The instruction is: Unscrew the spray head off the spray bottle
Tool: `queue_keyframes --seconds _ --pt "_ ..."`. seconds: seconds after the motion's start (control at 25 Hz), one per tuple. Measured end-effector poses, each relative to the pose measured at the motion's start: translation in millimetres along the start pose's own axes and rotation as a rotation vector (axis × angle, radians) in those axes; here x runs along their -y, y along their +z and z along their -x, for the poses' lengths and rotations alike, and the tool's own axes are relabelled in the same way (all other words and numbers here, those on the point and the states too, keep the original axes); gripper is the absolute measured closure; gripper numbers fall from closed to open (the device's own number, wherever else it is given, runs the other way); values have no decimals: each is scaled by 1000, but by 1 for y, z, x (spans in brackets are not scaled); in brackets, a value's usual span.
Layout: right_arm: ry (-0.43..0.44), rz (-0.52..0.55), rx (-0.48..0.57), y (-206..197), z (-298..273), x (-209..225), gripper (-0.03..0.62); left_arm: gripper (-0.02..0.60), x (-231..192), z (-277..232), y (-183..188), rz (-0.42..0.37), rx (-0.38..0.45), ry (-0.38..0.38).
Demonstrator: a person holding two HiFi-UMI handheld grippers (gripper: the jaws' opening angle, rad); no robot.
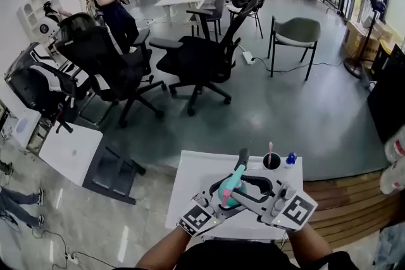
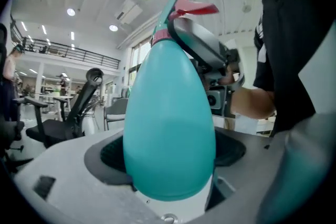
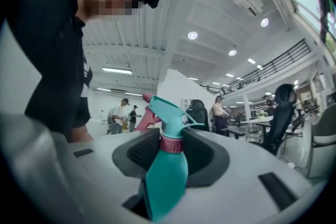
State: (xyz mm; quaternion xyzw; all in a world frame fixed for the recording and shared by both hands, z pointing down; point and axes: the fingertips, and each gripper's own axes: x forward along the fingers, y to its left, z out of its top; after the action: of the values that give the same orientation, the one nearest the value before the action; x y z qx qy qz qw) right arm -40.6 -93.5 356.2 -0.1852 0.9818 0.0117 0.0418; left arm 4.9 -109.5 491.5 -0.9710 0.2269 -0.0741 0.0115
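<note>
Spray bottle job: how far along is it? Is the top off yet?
Done: the left gripper clamps the teal spray bottle by its body. In hand: the right gripper grips the pink collar under the spray head. Left: the head still sits on the bottle, so it must be twisted off; how loose it is I cannot tell.

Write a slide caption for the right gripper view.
Right gripper clamps the pink collar of the teal spray bottle, just below its spray head.
</note>
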Motion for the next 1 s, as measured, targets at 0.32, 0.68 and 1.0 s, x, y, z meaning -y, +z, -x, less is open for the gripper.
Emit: queue_keyframes --seconds 0.32,0.68,1.0 --pt "253 34 -26 1 15 -24 453 146 24 0 15 -38 28 -105" --pt "227 22 12 2 19 -14 451 146 18 -4 17 -39 33 -93" --pt "223 10 20 0 21 -12 443 146 19 -3 12 -17 23 -86"
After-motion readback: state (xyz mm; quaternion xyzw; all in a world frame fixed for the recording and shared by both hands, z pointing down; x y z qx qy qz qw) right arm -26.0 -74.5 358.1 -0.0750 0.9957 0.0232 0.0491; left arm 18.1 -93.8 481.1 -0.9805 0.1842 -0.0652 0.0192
